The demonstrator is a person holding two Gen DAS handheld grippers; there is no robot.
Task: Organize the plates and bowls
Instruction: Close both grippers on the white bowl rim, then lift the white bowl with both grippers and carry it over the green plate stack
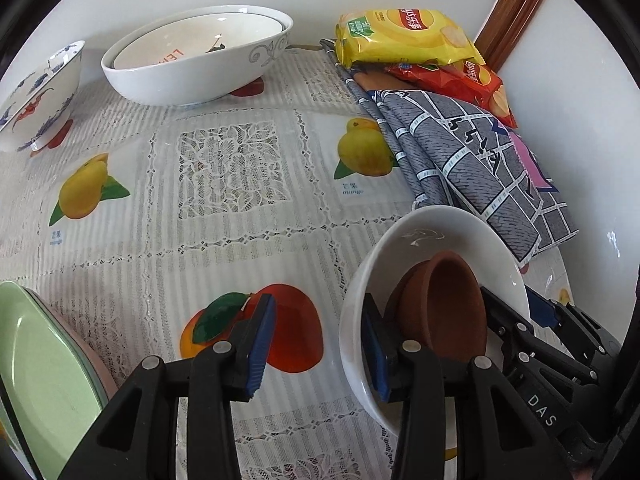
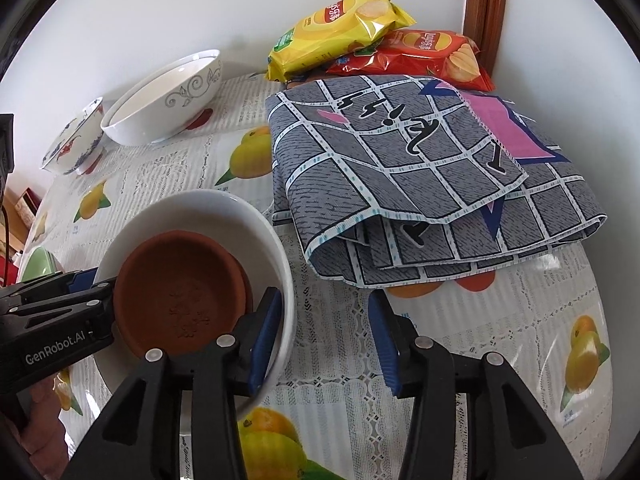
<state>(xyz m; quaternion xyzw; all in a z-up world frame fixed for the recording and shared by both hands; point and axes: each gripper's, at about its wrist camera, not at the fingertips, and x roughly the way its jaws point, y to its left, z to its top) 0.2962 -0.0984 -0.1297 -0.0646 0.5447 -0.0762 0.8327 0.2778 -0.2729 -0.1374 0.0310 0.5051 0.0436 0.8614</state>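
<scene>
A small white bowl (image 1: 436, 232) (image 2: 192, 208) stands on the tablecloth with a brown terracotta dish (image 1: 444, 304) (image 2: 180, 292) tilted inside it. My left gripper (image 1: 318, 350) is open and straddles the bowl's left rim, one finger inside and one well outside. On the opposite rim my right gripper (image 2: 324, 342) is open in the same way. At the back stand a big white scroll-patterned bowl (image 1: 192, 64) (image 2: 160, 100) with another nested in it, and a blue-and-red painted bowl (image 1: 36, 92) (image 2: 76, 144). A green plate (image 1: 40, 380) lies stacked at the near left.
A folded grey checked cloth (image 1: 472, 160) (image 2: 420, 168) lies right behind the small bowl. Yellow (image 1: 404, 36) (image 2: 340, 28) and red (image 1: 472, 80) (image 2: 432, 52) crisp bags sit by the wall and the wooden frame (image 1: 516, 16). Bare tablecloth (image 1: 232, 168) stretches between the bowls.
</scene>
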